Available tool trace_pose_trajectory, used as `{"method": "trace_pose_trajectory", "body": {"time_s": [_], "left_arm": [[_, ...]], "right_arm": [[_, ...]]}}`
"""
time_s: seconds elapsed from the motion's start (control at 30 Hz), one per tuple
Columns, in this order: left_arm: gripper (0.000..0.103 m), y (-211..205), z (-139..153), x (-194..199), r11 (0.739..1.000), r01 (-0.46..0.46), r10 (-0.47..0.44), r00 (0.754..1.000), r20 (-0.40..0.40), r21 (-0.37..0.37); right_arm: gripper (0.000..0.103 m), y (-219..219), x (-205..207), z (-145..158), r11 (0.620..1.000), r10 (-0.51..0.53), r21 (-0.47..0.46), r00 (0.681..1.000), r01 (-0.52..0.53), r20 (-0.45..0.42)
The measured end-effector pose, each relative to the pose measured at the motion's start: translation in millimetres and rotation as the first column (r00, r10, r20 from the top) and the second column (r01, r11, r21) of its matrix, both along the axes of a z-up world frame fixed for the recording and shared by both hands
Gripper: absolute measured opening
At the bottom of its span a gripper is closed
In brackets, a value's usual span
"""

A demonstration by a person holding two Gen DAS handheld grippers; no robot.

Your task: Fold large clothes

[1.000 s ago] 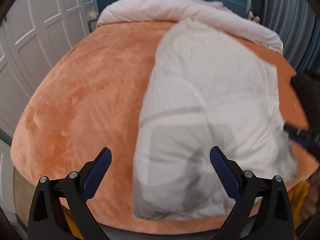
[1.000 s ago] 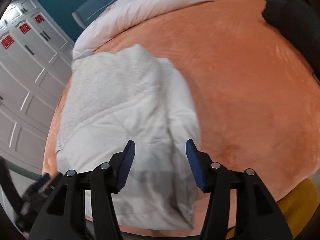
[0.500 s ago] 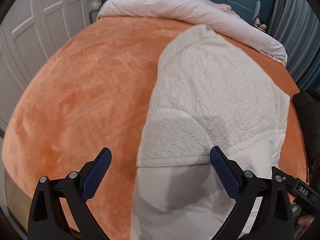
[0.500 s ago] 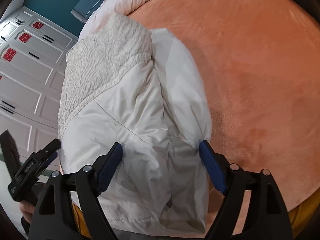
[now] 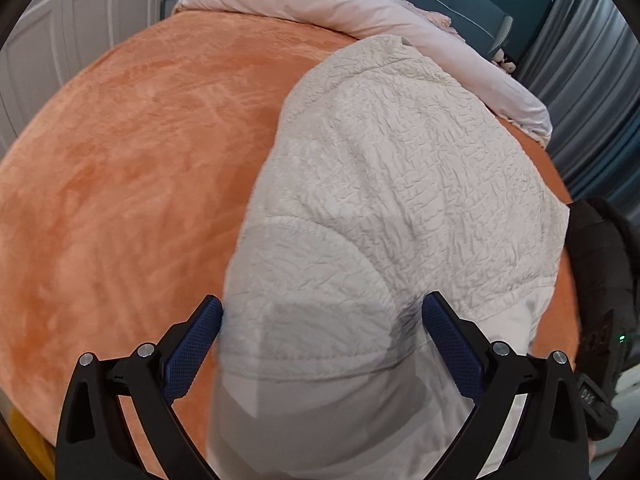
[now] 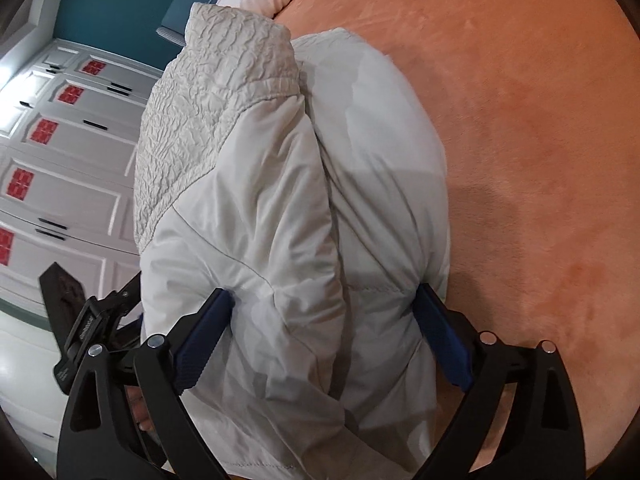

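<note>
Bed (image 5: 120,168) with orange plush cover fills both views; it serves as the landmark. Rolled pale pink duvet (image 5: 360,12) lies across the far end of the bed. White panelled wardrobe doors (image 6: 60,160) stand beyond the bed's left side; grey curtain (image 5: 600,100) hangs past its right side. White jacket (image 5: 400,184) lies folded lengthwise on the bed, nearer the right half, running from the near edge toward the duvet; crinkle-textured upper panel on top, smooth fabric at the near end. In the right wrist view the jacket (image 6: 300,220) shows two long folded lobes with a seam-like crease between them. Left hand-held gripper (image 5: 322,334): jaws wide, straddling the near, left part of the jacket, the fabric between the blue pads; firm pad contact not discernible. Right hand-held gripper (image 6: 324,332): jaws opening, near full spread, smooth near end of the jacket bulging between them, the pads at the fabric's flanks without a clear pinch. The left gripper's black body (image 6: 88,320) shows at the bed's near left edge in the right view.
</note>
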State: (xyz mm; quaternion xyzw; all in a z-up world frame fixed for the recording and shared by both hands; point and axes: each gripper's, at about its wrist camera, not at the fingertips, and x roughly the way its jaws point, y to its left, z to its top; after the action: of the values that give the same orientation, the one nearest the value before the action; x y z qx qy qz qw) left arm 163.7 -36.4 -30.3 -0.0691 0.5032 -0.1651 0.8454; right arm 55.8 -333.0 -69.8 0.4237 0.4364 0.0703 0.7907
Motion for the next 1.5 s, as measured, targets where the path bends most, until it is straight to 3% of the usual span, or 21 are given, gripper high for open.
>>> {"method": "trace_pose_trajectory", "body": {"time_s": [0.2,0.53,0.93,1.23,1.33,1.4,1.47,1.5], "left_arm": [[0.098,-5,-5,7,0.999,0.028,-0.027,1.0,0.015,-0.021],[0.098,10,-10,12,0.991,0.094,-0.094,0.996,-0.002,-0.1],[0.098,6,-10,21,0.998,-0.002,0.001,1.0,-0.009,-0.065],[0.098,23,7,13,1.0,0.011,-0.011,1.0,-0.002,-0.01],[0.098,43,-3,13,0.994,0.007,-0.014,0.998,-0.058,-0.105],[0.098,54,-22,18,0.971,-0.023,-0.011,0.99,-0.138,-0.237],[0.098,61,-43,25,0.925,-0.067,-0.019,0.974,-0.224,-0.373],[0.098,60,-45,26,0.919,-0.073,-0.017,0.975,-0.224,-0.388]], "right_arm": [[0.096,-13,9,-16,0.996,0.024,0.084,0.999,-0.027,0.044],[0.096,-29,6,-18,0.992,0.08,0.096,0.995,-0.085,0.052],[0.098,-21,51,-28,0.978,0.103,0.171,0.991,-0.115,0.08],[0.097,-23,21,-28,0.977,0.113,0.173,0.991,-0.123,0.067],[0.097,-23,13,-29,0.977,0.109,0.174,0.991,-0.122,0.081],[0.097,-21,16,-30,0.977,0.108,0.177,0.991,-0.122,0.084],[0.097,-20,21,-31,0.974,0.102,0.194,0.991,-0.118,0.09],[0.096,-19,24,-30,0.972,0.103,0.2,0.99,-0.12,0.095]]}}
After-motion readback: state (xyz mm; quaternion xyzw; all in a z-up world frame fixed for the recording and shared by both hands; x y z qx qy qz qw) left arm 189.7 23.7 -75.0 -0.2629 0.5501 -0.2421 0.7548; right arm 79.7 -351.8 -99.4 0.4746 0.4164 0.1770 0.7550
